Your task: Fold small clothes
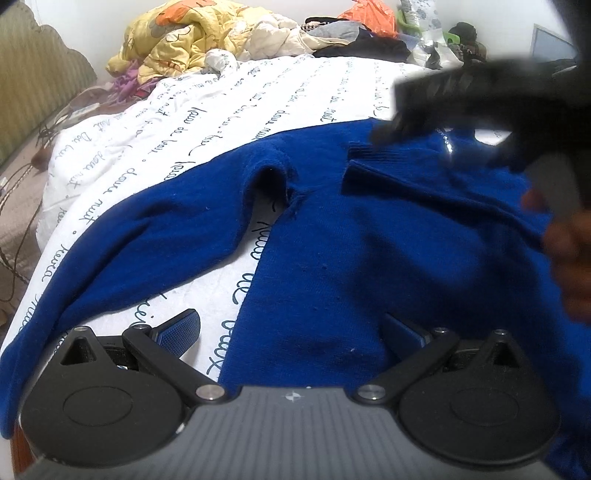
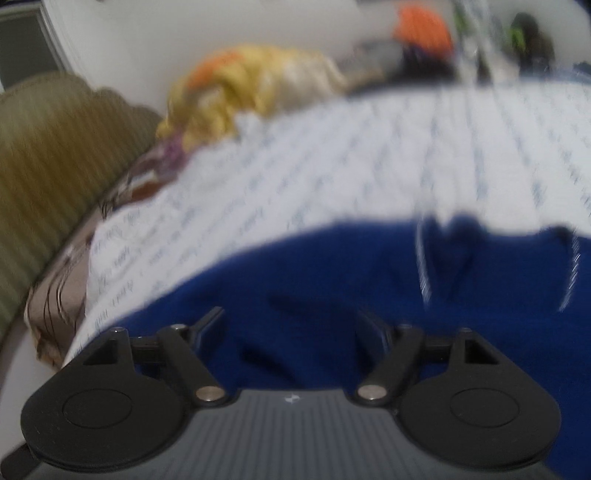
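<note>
While the left wrist camera looks forward along its fingers, a blue knit sweater point(image 1: 369, 236) lies spread on a white bedsheet printed with cursive writing point(image 1: 236, 110). One sleeve point(image 1: 147, 243) runs out to the left and down toward the near edge, with a strip of sheet showing between it and the body of the garment. The ribbed collar point(image 1: 373, 162) sits toward the far right. The left gripper point(image 1: 291, 330) hangs low over the hem with its jaws spread wide; the left blue pad is over bare sheet, the right pad over the sweater body, and nothing is caught between them. The right gripper point(image 1: 384, 134), dark and blurred, reaches in from the upper right with its tip at the collar; from here its jaws cannot be read. A hand point(image 1: 569, 251) holds its grip at the right edge. Behind the sheet a yellow quilt point(image 1: 173, 40), an orange cloth point(image 1: 369, 14) and other clothes are heaped, and a green striped headboard point(image 1: 33, 85) stands at the left.

From the right wrist camera, heavily smeared, the right gripper point(image 2: 291, 328) is over the sweater point(image 2: 332, 288), jaws well apart and gripping nothing. The printed bedsheet point(image 2: 332, 158) lies beyond, the yellow quilt point(image 2: 240, 88) and the headboard point(image 2: 55, 155) farther back.
</note>
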A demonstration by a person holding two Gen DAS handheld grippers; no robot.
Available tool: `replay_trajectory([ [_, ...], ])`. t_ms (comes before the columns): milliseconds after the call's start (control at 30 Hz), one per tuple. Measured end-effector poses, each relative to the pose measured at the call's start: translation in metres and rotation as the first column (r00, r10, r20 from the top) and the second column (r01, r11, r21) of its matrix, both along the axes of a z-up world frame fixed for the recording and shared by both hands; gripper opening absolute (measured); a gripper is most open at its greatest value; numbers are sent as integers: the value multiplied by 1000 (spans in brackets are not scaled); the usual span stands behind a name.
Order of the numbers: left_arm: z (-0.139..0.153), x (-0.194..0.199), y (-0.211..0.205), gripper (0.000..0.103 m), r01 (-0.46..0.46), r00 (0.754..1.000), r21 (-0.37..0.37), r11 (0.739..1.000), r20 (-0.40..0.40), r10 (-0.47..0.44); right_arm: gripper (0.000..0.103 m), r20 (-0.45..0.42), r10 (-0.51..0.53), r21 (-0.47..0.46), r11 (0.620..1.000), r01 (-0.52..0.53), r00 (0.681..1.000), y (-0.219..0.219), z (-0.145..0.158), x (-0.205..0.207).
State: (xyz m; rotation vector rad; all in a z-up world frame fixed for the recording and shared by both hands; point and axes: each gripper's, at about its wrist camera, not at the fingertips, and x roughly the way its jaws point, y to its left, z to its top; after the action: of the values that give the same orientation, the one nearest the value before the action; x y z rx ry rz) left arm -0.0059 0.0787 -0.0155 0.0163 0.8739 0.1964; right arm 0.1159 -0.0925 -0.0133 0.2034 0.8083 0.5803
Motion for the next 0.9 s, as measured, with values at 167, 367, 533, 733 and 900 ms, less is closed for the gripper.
replay_trajectory([
  [167, 3, -4, 2, 103, -8, 1000, 14, 1000, 5, 8, 77, 17, 27, -74, 997, -25, 1000, 17, -11, -9],
  [367, 9, -13, 24, 103, -19, 1000, 43, 999, 25, 18, 77, 61, 61, -196, 979, -48, 996, 30, -10, -20],
  [533, 23, -35, 66, 103, 47, 993, 180, 983, 102, -66, 77, 68, 75, -140, 988, -64, 995, 14, -6, -35],
  [733, 28, -55, 142, 89, 23, 996, 119, 993, 79, -32, 77, 85, 66, -130, 990, -55, 994, -3, 0, -52],
  [900, 20, -62, 168, 49, -10, 1000, 173, 985, -8, 12, 77, 87, 48, -104, 994, -38, 995, -16, 3, -62],
])
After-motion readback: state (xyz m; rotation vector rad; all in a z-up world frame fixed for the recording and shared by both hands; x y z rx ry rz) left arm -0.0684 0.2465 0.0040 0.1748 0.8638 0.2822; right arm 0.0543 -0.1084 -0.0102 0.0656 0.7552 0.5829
